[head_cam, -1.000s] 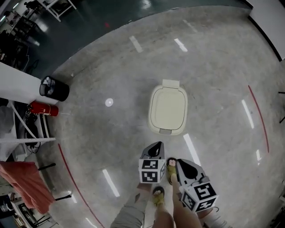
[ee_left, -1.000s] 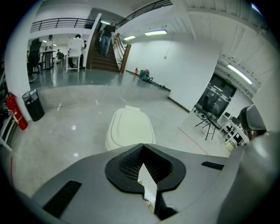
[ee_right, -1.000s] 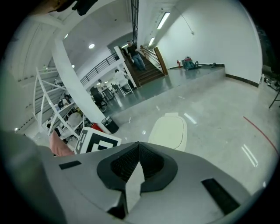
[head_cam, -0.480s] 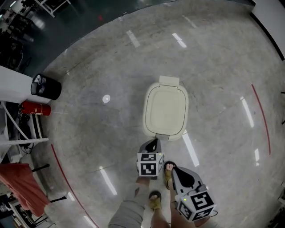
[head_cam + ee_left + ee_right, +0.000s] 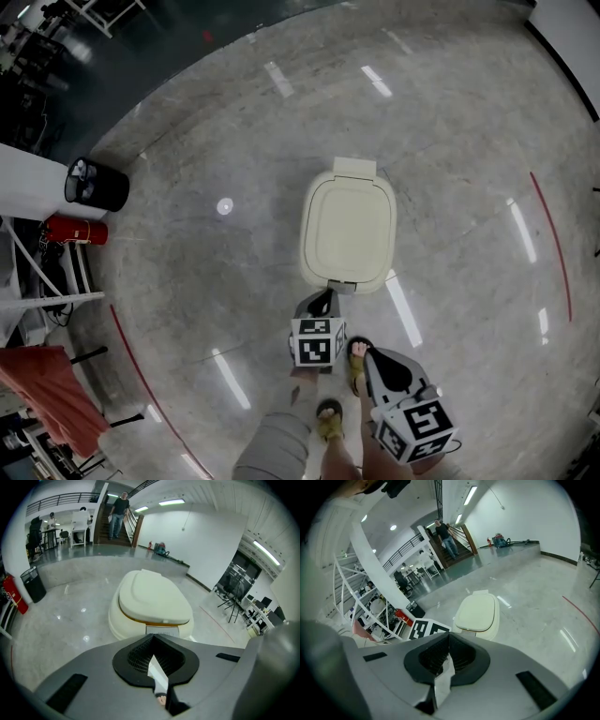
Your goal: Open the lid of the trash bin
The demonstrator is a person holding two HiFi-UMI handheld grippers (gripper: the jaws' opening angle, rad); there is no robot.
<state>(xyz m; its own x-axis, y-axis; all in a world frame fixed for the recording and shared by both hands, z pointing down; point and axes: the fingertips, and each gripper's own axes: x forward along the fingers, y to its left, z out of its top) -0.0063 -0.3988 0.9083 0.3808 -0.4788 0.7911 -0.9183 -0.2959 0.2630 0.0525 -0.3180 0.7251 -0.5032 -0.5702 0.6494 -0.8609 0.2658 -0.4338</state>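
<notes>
Both jaw pairs pressed together, your left gripper (image 5: 323,302) aims at the closed lid (image 5: 349,225) mid-frame, likely to lift it; right gripper (image 5: 384,362) waits below.

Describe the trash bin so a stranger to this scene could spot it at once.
On the wide grey floor, look at the middle, just ahead of the left gripper. The trash bin is the cream, rounded one with its lid down. Unlike the black bin at far left, it is pale and stands alone in the open.

Glossy grey floor (image 5: 450,141), white walls (image 5: 201,541), ceiling strip lights (image 5: 171,502).
</notes>
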